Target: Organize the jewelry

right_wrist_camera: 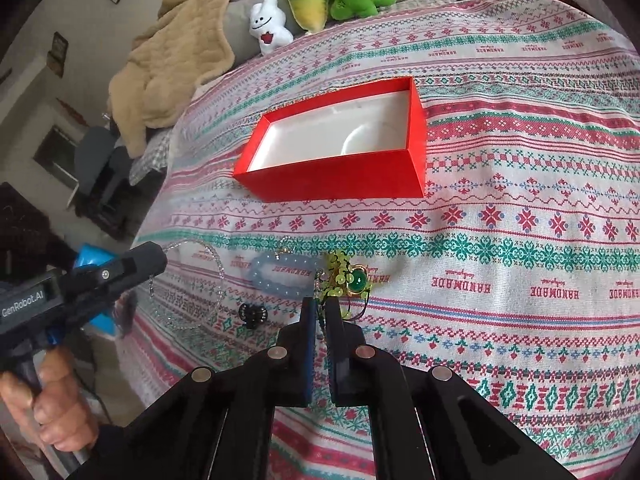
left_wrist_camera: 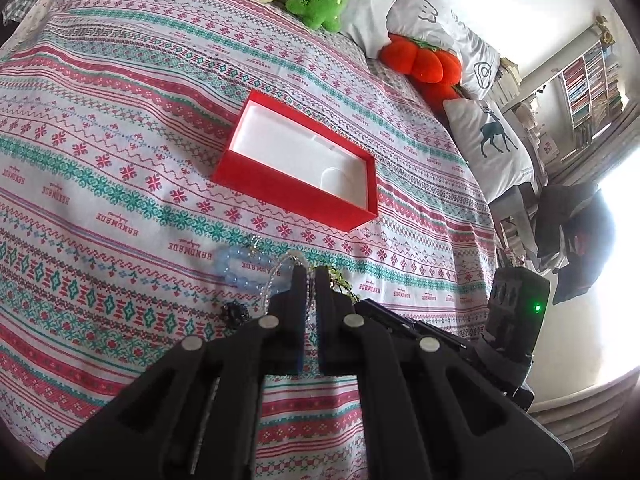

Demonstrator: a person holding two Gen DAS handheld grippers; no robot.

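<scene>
On the bedspread: both jaws closed on jewelry, red box waiting beyond.

Nearest, the left gripper [left_wrist_camera: 306, 270] is pinched on a clear bead strand [left_wrist_camera: 280, 280]; the right gripper [right_wrist_camera: 320, 304] is clamped on a green-and-gold charm piece [right_wrist_camera: 346, 276], jaws nearly together. Each piece is probably gripped by its thin cord so it can be carried without sliding. A pale blue bead bracelet [right_wrist_camera: 280, 274] and a small dark item [right_wrist_camera: 252, 314] lie loose between them. Further off, the red box [right_wrist_camera: 340, 178] sits open and empty, well apart. Only the right view shows the strand's full loop and the hand [right_wrist_camera: 48, 412] on the left tool; in the left view the charm is mostly hidden.
</scene>
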